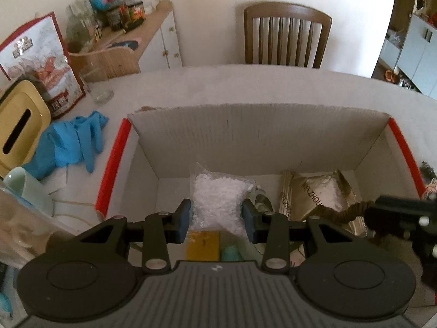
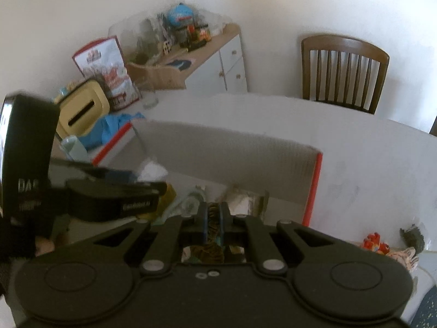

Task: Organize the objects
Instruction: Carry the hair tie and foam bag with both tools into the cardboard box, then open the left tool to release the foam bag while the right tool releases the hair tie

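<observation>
Left wrist: clear bag (image 1: 217, 199) of white granules.

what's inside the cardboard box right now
Inside the cardboard box: a bag of white granules, a brown packet and a yellow card. The gripper hides the near floor.
</observation>
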